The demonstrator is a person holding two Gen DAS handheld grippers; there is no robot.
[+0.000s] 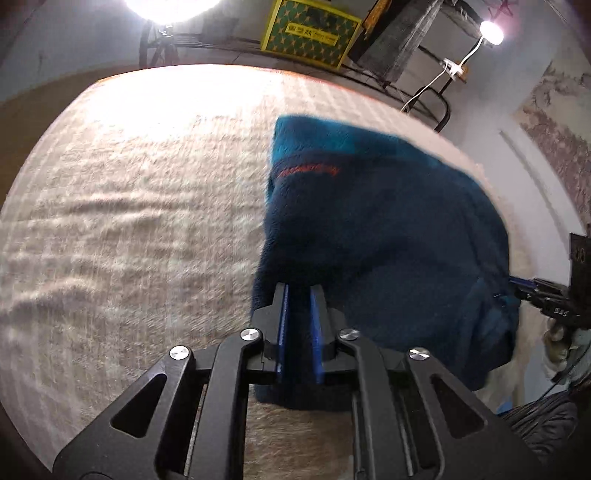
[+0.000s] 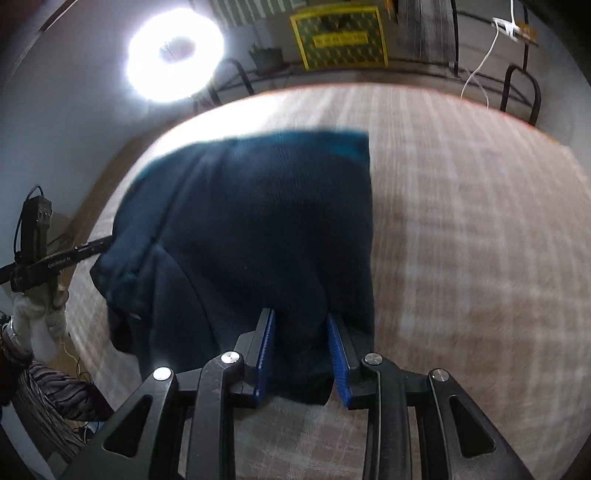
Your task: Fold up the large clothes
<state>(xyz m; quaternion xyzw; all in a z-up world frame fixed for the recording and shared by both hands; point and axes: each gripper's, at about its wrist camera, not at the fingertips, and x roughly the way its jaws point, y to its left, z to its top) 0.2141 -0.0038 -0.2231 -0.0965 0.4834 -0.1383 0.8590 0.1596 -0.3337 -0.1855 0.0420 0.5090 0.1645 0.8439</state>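
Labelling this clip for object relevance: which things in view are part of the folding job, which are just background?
Job:
- dark blue fleece garment, lying on the cream textured bed cover
- left gripper, shut on a near edge
- right gripper, fabric between its fingers

Background:
- bright ring light
- yellow and green patterned box
- white cable

A dark blue fleece garment with lighter teal patches along its far edge and a short line of orange lettering. It hangs in thick, bunched folds, its near hem pinched between the fingers in the left wrist view. In the right wrist view, fleece fills the gap between the fingers and spreads beyond them.
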